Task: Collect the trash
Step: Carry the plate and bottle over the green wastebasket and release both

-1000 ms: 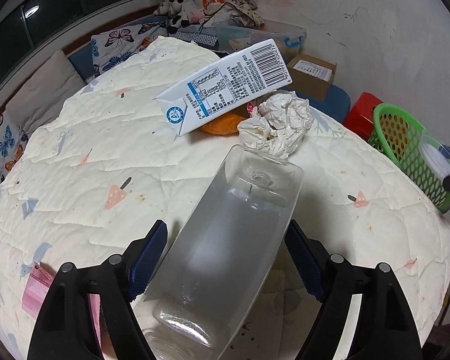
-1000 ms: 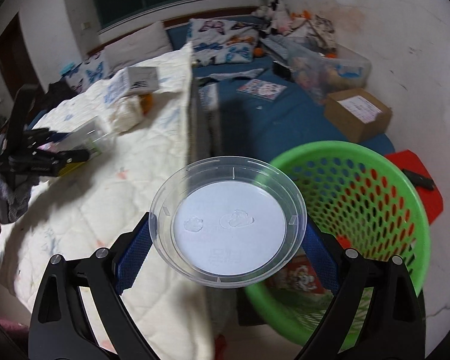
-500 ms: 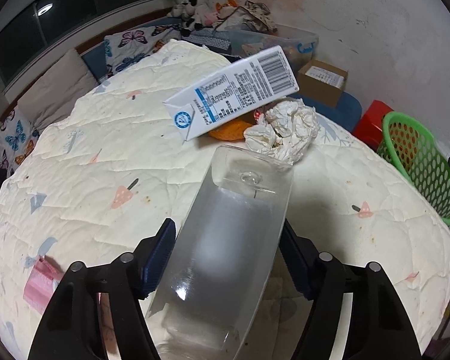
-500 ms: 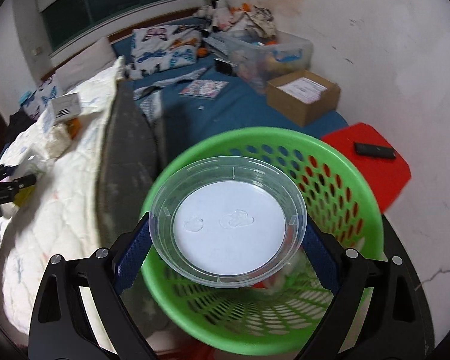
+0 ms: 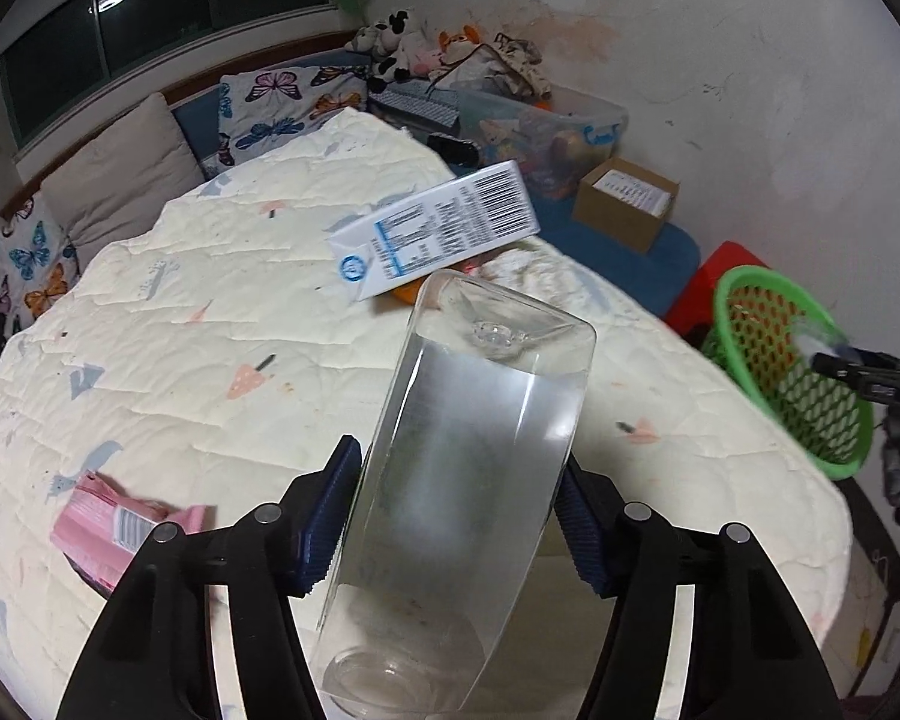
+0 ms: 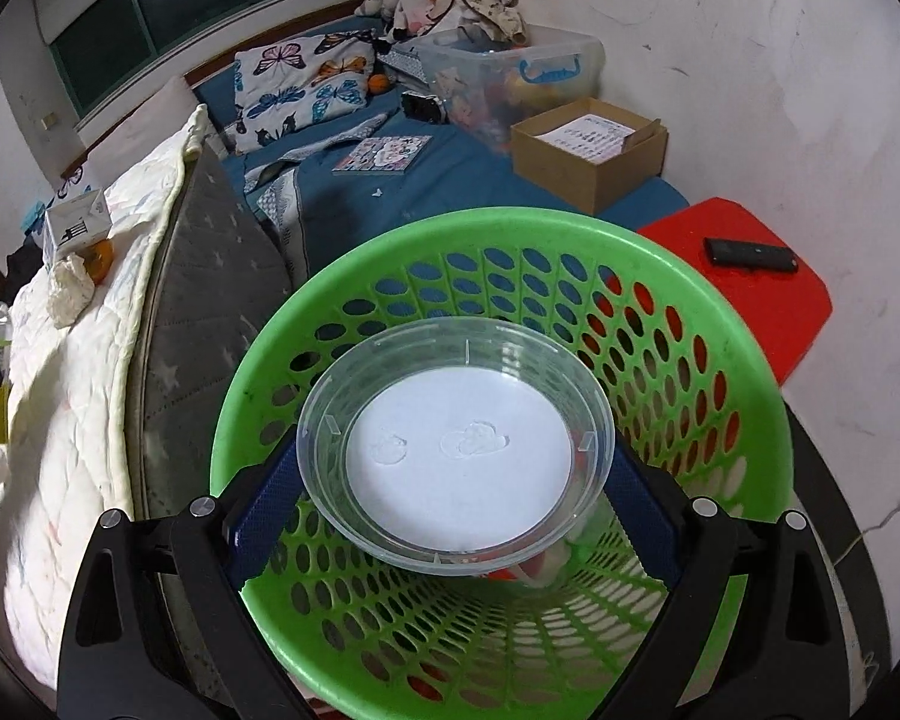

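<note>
- Over the quilted bed (image 5: 168, 360), the left gripper (image 5: 456, 510) holds a clear plastic bottle (image 5: 468, 480); its blue pads press the bottle's two sides, base pointing away and open neck toward the camera; the bottle sits tilted, its far end leaning right.
- Beyond the bottle's base lies a white milk carton (image 5: 435, 237) with a barcode and blue label, propped at a slant on the quilt; an orange object (image 5: 407, 292) peeks from under its near edge; I cannot tell what it is.
- At the bed's near left edge rests a pink wrapper (image 5: 111, 531), flat on the quilt.
- Off the bed's right side stands the green basket (image 5: 834, 420), with the right gripper blurred at its rim in the left view.
- Seen from the right wrist, the right gripper (image 6: 456, 480) clamps a clear round plastic lid (image 6: 456, 444) between its blue pads, jaws spread wide to the lid's full width; the lid hangs level directly above the green basket's (image 6: 690, 312) open mouth, inside the ring of the rim.
- Some trash already lies at the basket bottom, mostly hidden by the lid.
- Behind the basket, a red stool (image 6: 750, 276) carries a black remote (image 6: 750, 253); a cardboard box (image 6: 588, 150) sits on the blue mat beyond.
- Left of the basket, a crumpled tissue (image 6: 72, 294) rests on the bed near the carton.
</note>
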`<state>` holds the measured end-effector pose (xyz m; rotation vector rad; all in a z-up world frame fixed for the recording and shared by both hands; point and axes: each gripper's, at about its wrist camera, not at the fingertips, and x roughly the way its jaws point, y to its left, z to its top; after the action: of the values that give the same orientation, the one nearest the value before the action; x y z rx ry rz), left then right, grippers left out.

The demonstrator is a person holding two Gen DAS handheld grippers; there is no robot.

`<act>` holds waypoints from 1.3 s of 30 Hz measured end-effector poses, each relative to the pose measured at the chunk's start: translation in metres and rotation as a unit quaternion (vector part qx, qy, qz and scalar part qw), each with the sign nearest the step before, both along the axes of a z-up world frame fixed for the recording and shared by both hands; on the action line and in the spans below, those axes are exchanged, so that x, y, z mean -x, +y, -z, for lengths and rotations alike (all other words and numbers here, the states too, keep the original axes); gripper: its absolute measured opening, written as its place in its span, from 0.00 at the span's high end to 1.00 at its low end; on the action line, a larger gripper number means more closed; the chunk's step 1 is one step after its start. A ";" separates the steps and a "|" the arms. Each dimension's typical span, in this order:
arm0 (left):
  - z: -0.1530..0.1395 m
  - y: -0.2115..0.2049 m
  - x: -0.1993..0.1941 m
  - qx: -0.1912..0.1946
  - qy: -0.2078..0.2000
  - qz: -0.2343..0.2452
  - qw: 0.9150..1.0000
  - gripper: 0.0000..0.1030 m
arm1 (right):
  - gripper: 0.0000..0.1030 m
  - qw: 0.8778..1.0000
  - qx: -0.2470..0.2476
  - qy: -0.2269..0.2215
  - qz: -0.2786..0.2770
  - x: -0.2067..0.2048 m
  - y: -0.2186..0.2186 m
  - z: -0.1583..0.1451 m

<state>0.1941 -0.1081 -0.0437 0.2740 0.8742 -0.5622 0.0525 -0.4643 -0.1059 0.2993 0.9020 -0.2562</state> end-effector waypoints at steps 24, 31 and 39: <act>-0.017 -0.153 0.056 0.060 0.039 0.139 0.988 0.43 | 0.07 0.998 0.029 -0.052 0.016 0.058 -0.014 -0.035; -0.009 -0.214 0.071 0.045 0.053 0.177 0.982 0.43 | 0.07 0.996 0.026 -0.074 0.032 0.087 -0.027 -0.044; 0.008 -0.261 0.073 0.030 0.075 0.187 0.979 0.44 | 0.07 0.996 0.011 -0.081 0.046 0.102 -0.037 -0.041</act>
<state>0.1210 -0.3695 -0.0520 0.3478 0.9561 -0.9668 -0.0498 -0.5014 -0.0647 0.3365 0.7261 -0.3211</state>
